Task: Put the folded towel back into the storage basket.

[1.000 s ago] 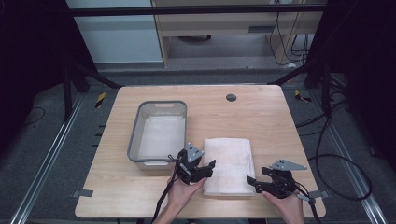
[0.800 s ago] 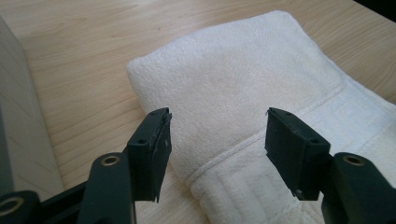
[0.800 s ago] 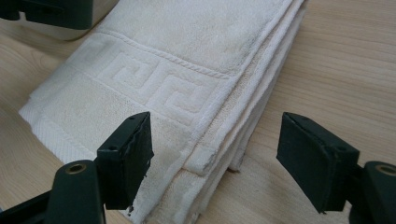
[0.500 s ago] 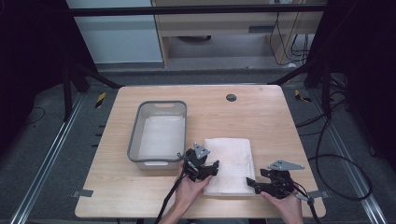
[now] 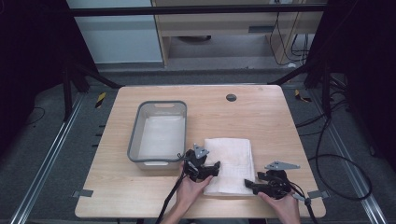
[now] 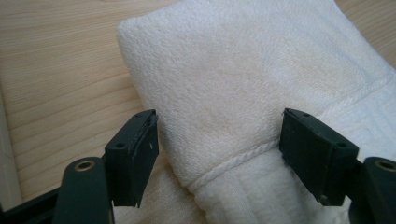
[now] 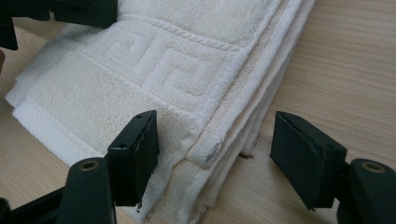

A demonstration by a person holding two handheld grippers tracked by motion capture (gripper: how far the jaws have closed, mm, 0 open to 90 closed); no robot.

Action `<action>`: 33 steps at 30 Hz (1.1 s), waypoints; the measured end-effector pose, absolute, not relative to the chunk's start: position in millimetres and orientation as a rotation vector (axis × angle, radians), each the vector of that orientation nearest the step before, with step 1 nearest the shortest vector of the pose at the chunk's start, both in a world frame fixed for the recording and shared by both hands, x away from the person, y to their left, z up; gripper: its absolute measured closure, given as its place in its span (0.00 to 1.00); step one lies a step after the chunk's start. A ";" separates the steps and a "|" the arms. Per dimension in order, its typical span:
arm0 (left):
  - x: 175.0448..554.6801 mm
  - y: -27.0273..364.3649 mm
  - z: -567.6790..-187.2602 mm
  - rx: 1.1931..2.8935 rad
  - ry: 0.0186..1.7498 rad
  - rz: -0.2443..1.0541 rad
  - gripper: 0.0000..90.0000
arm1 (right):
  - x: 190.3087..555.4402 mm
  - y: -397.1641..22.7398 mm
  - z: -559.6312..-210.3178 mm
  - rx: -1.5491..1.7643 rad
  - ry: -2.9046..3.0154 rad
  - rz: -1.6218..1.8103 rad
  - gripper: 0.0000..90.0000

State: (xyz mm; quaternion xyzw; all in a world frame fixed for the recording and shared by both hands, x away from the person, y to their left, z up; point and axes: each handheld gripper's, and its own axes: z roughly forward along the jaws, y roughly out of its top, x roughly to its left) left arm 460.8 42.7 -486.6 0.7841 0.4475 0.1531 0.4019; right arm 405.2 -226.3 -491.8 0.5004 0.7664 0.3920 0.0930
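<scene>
A folded white towel (image 5: 233, 156) lies on the wooden table (image 5: 266, 121), near its front edge. My left gripper (image 5: 211, 169) is low over the towel's left edge. Its jaws have just been opening, and in the left gripper view (image 6: 219, 135) they stand wide, with the towel's (image 6: 243, 70) thick fold between them and not pinched. My right gripper (image 5: 250, 183) is at the towel's front right corner. Its jaws (image 7: 215, 140) have been closing a little and straddle the layered corner of the towel (image 7: 187, 70) without pressing on it.
A grey bin (image 5: 135, 140) stands just left of the towel, with something white on its bottom. A small dark round hole (image 5: 231, 97) is in the table farther back. Black frame legs and cables surround the table.
My left gripper has shifted right and down onto the towel's left edge, and its jaws have spread wider. The right gripper has stayed by the front right corner.
</scene>
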 end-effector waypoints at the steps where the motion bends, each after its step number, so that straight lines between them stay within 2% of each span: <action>1: 460.8 42.5 -487.4 1.985 1.128 0.387 0.30 | 405.1 -225.7 -491.9 1.491 2.277 1.159 0.36; 15: 464.9 43.6 -495.7 1.966 1.158 0.311 0.31 | 406.2 -214.8 -495.8 1.499 2.314 1.084 0.41; 20: 463.5 45.7 -501.3 1.922 1.171 0.272 0.35 | 406.5 -212.7 -494.8 1.499 2.322 1.064 0.44; 33: 463.3 45.7 -504.2 1.897 1.171 0.215 0.46 | 408.3 -210.7 -494.1 1.518 2.355 1.090 0.61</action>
